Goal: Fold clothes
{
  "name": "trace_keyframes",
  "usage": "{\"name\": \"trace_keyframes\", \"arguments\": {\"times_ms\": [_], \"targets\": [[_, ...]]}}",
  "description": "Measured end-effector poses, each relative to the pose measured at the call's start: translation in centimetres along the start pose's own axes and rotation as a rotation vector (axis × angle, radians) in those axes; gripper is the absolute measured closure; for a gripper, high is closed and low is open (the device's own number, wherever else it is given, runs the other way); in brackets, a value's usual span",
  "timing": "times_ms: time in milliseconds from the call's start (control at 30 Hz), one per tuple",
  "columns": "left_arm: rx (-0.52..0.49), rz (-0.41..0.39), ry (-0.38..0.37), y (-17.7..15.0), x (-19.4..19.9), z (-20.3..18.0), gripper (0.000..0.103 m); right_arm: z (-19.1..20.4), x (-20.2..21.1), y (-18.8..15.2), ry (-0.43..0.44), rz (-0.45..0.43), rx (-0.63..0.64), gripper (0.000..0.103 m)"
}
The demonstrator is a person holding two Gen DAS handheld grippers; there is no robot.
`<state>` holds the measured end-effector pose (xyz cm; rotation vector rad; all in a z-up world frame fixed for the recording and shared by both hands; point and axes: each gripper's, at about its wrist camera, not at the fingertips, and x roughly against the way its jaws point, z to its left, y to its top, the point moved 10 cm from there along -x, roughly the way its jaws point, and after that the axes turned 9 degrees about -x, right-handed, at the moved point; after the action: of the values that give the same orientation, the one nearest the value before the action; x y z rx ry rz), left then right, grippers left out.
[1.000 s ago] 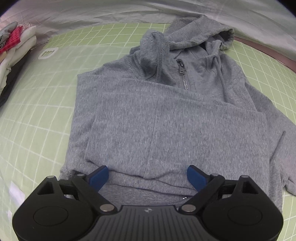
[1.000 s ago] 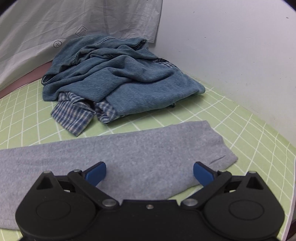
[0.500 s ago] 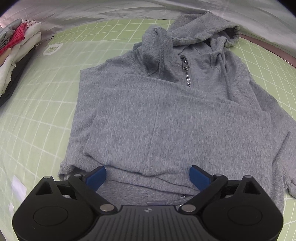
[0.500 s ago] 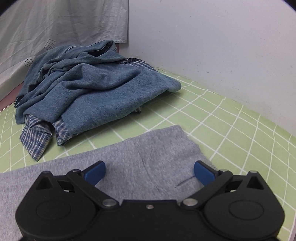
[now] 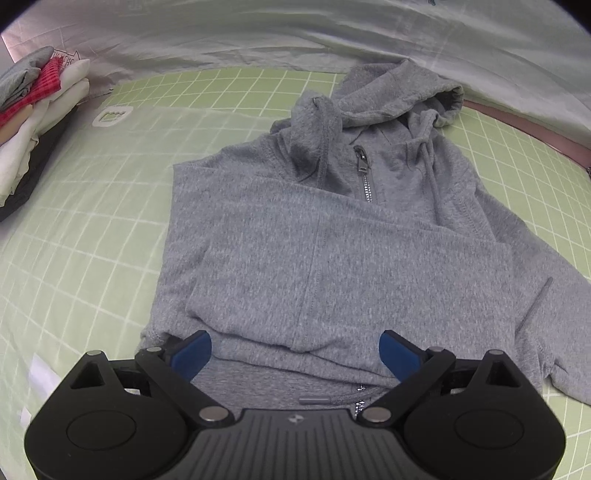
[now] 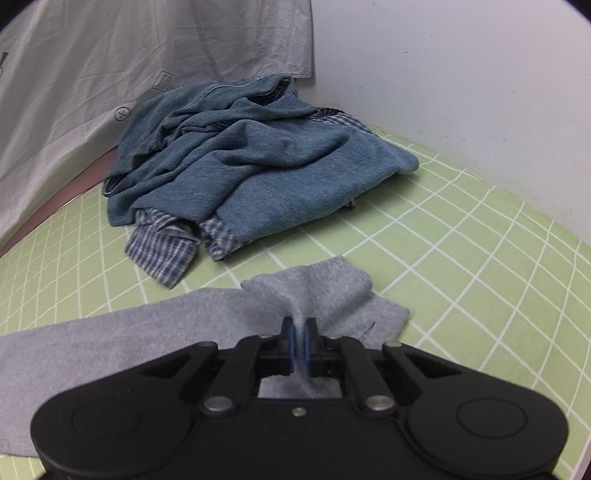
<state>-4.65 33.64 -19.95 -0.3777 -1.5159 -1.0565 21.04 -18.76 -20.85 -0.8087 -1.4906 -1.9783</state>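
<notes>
A grey zip hoodie [image 5: 332, 251] lies face up on the green grid mat [image 5: 92, 206], hood at the far end and one sleeve folded across its chest. My left gripper [image 5: 295, 349] hovers open over the hem, blue pads wide apart, nothing between them. In the right wrist view the hoodie's other sleeve [image 6: 147, 332] stretches across the mat [image 6: 480, 266]. My right gripper [image 6: 300, 338] is shut on the sleeve near its cuff [image 6: 332, 288], and the fabric bunches up into the pads.
A heap of blue denim and plaid clothes [image 6: 251, 166] lies beyond the sleeve by the white wall [image 6: 461, 74]. A stack of folded garments [image 5: 29, 122] sits at the mat's far left. Wrinkled white sheeting [image 5: 295, 33] borders the back.
The right gripper went from wide open to shut on the sleeve near the cuff, pinching the cloth up. The left gripper rose slightly and stayed open, showing more of the hoodie.
</notes>
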Motion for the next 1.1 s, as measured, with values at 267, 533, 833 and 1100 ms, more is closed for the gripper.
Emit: {"name": "trace_keyframes", "arguments": {"times_ms": [267,533,833,1100], "targets": [[0.026,-0.044,0.013,-1.9,2.6,4.3,0.006,12.6,5.8,-5.2,0.298,0.062,0.043,0.098],[0.05,-0.04,0.03,-4.3,3.6,9.1,0.006,28.3,11.1,-12.1,0.631,0.195,0.099,0.097],[0.063,-0.072,0.016,-4.2,4.4,10.0,0.006,31.6,13.6,-15.9,0.584,0.178,0.263,0.052],[0.06,-0.088,-0.013,-3.6,4.6,6.9,0.006,22.3,10.8,-13.0,0.282,0.062,0.289,0.039]]}}
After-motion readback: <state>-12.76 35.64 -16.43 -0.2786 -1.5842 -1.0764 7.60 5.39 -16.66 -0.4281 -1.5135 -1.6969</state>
